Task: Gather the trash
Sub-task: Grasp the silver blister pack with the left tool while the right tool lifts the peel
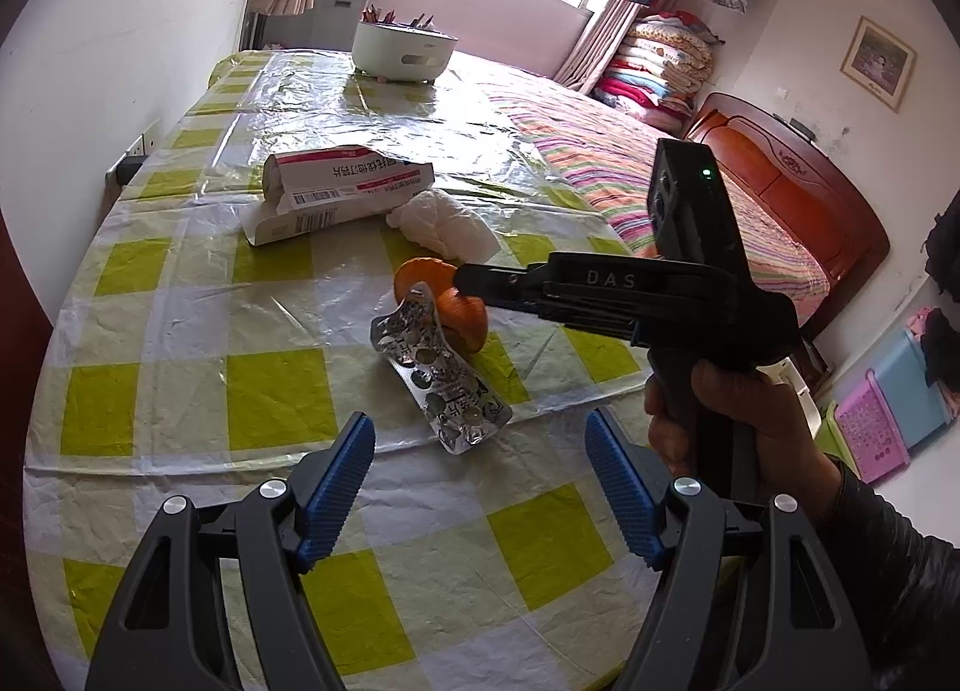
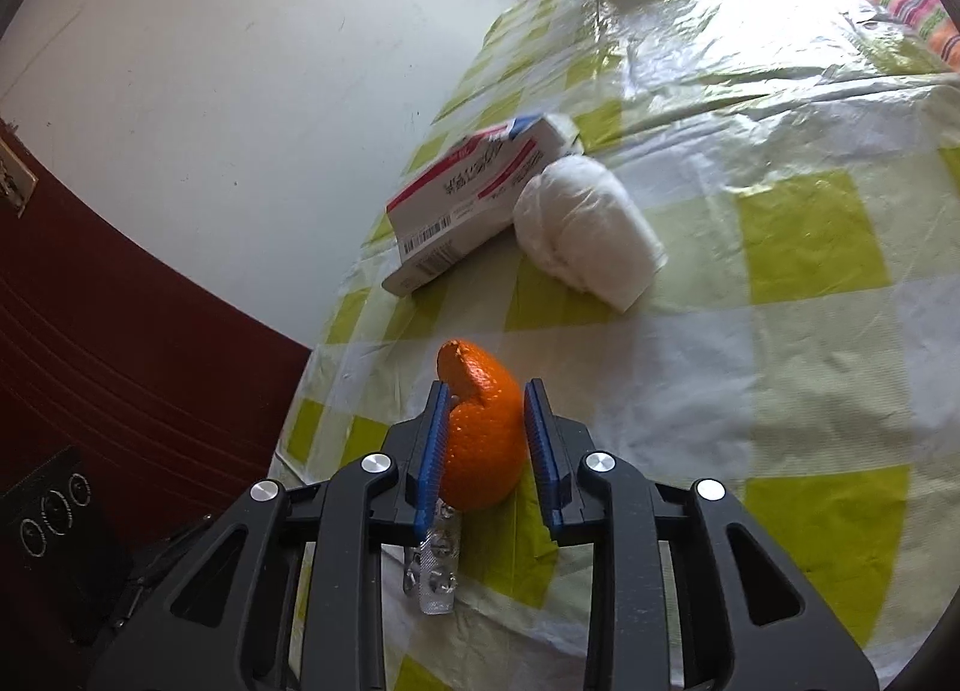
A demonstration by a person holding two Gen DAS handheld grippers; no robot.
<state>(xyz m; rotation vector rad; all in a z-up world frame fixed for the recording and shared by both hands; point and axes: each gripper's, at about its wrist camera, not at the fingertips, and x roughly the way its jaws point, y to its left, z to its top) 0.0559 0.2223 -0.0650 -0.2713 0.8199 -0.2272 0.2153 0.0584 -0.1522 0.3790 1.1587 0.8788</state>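
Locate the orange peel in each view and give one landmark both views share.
Left wrist: orange peel sits mid-frame on the table, behind the blister pack, at the tips of the right gripper.
Right wrist: orange peel sits low centre, between the right gripper's blue pads.
Shared landmark: the medicine box, beside the tissue wad.

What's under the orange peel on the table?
The orange peel sits between the right gripper pads, its near edge overlapping the silver blister pack. Past that overlap the checked tablecloth shows; directly beneath the peel is hidden.
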